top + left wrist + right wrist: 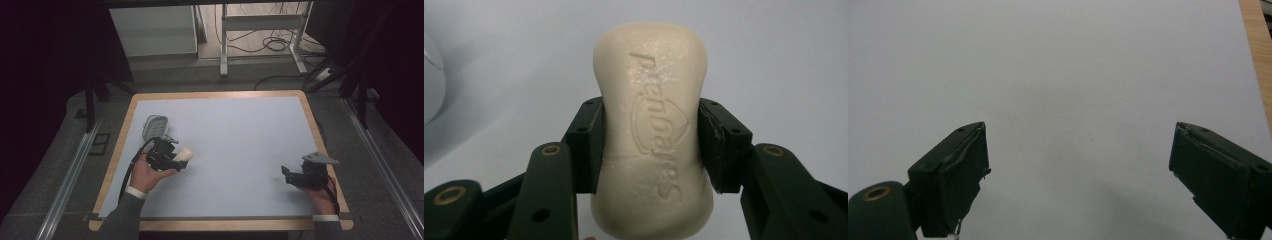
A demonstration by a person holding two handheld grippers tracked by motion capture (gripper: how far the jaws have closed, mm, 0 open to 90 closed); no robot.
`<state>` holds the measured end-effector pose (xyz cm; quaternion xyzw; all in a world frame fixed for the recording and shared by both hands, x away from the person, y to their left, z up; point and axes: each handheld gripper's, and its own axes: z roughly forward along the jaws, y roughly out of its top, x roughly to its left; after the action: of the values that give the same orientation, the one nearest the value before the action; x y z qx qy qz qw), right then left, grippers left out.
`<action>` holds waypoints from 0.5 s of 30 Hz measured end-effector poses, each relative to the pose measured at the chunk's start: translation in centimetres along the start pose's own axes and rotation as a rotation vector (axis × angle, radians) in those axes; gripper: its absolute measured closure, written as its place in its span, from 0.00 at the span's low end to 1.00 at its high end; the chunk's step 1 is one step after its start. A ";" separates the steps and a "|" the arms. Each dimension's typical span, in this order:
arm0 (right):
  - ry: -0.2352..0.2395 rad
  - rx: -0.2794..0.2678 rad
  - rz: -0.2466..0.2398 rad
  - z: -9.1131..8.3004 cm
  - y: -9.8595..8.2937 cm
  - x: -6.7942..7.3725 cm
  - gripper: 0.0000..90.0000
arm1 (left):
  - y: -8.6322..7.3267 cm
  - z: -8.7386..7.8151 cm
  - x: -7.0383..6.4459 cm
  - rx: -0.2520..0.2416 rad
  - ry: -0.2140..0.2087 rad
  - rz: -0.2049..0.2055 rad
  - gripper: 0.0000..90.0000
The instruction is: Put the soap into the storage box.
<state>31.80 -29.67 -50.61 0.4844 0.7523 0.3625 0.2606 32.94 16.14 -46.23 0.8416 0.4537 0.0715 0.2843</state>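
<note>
A cream bar of soap [654,130] with raised lettering sits clamped between the two black jaws of my left gripper [650,142]. From above, the left gripper [176,159] hovers at the table's left side with the soap [185,154] sticking out to the right. A grey soap dish [154,126] lies just behind it on the white mat; its rim [431,80] shows at the far left edge of the left gripper view. My right gripper [288,175] rests low at the right side, and its jaws [1078,175] stand wide apart with only bare mat between them.
The white mat [235,145] covers a wooden-edged table [320,135]; the wood edge [1258,55] shows at the right of the right gripper view. Beyond the table are a metal frame [260,30], floor cables and a white cabinet [155,30].
</note>
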 end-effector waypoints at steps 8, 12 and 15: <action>0.000 0.003 -0.001 0.0 0.0 0.0 0.10 | 0.4 -0.3 0.4 -0.002 0.007 -0.002 0.55; 0.000 0.003 -0.001 0.0 0.0 0.0 0.10 | 0.5 -0.5 0.6 -0.001 0.014 -0.001 0.55; 0.000 0.003 -0.001 0.1 0.0 0.0 0.10 | 0.6 -0.6 0.7 0.001 0.015 -0.004 0.55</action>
<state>31.83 -29.67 -50.66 0.4845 0.7531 0.3613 0.2598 33.58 16.72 -45.50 0.8402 0.4576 0.0771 0.2807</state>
